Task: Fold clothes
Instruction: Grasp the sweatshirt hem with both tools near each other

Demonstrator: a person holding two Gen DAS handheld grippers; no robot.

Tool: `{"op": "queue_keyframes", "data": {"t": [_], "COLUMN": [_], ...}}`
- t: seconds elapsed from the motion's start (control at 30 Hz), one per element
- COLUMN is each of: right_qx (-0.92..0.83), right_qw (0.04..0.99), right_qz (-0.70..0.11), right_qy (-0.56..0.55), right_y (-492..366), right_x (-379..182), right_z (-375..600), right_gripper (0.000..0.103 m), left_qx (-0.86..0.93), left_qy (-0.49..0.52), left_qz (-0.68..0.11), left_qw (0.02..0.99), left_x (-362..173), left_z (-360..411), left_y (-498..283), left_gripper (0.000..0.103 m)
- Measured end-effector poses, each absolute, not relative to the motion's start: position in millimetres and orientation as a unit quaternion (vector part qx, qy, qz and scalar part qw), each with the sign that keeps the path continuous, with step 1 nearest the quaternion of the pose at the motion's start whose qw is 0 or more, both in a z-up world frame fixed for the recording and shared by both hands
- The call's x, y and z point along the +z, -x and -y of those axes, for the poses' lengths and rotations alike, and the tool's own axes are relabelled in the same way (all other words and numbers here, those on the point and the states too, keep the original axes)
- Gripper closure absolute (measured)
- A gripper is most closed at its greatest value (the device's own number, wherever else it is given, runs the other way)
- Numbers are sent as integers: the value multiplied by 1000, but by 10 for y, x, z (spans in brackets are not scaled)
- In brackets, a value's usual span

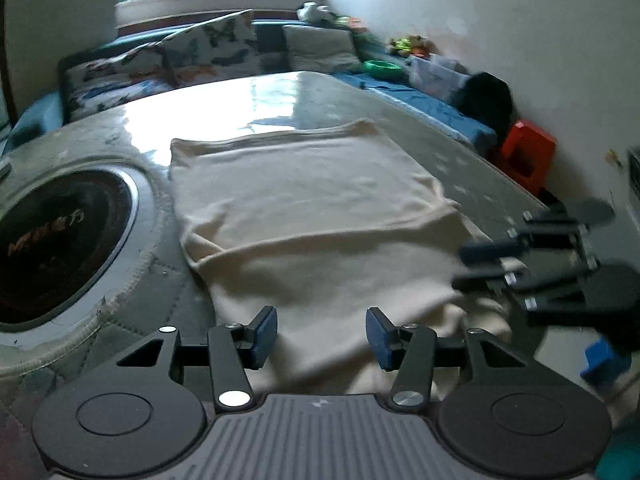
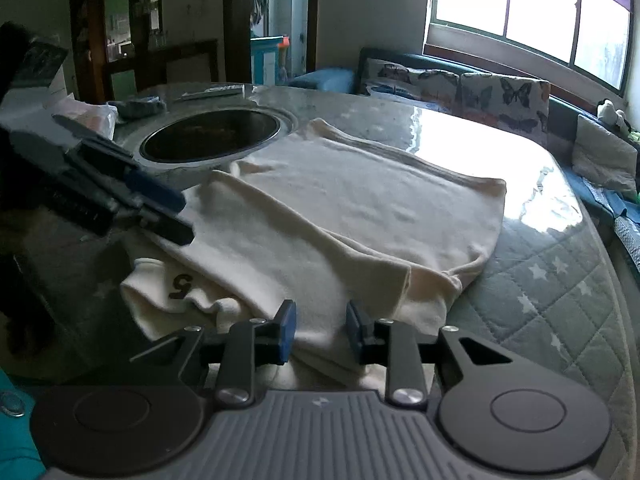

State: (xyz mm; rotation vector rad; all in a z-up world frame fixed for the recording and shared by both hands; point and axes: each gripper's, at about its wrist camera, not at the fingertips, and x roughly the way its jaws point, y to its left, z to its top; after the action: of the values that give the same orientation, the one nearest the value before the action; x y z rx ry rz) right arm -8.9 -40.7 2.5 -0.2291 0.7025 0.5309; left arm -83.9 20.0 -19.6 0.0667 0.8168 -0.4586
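1. Left wrist view: my left gripper (image 1: 322, 332) stands half wide, holding nothing; the cream shirt (image 1: 304, 208) lies mid-frame on the table (image 1: 472, 168), partly folded.
2. Right wrist view: my right gripper (image 2: 321, 330) is narrow, empty; a sleeve (image 2: 176, 288) at lower left is unfolded, so I reckon more folds remain.

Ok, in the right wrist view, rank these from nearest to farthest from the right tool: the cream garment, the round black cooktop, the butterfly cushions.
1. Cream garment: directly under and ahead of the right tool, whose jaws stand apart over its near edge.
2. Round black cooktop: beyond the garment, to the upper left, set in the table.
3. Butterfly cushions: farthest, behind the table under the window.
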Motion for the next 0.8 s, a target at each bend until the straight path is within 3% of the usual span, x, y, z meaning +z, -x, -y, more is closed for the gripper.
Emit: {"op": "queue_keyframes", "data": {"t": [0.57,0.67,0.8], "right_qx": [274,278,289], "right_qw": [889,886,879], "right_qz": [-347,-343,-342], "right_qy": [122,139,162], "right_y": [197,249,325], "right_x": [171,229,277], "right_z": [522,520,518], "right_gripper": [70,65,63], "left_qx": [-312,-324,-330], "left_qy": [-207,-225,-240], "left_qz": [-346,-330,-316], "left_qw": [861,858,857], "left_x": [-306,-361,-424], "left_z": [79,146,192], "left_y": [1407,1415,1410], "left_gripper": [47,48,59]}}
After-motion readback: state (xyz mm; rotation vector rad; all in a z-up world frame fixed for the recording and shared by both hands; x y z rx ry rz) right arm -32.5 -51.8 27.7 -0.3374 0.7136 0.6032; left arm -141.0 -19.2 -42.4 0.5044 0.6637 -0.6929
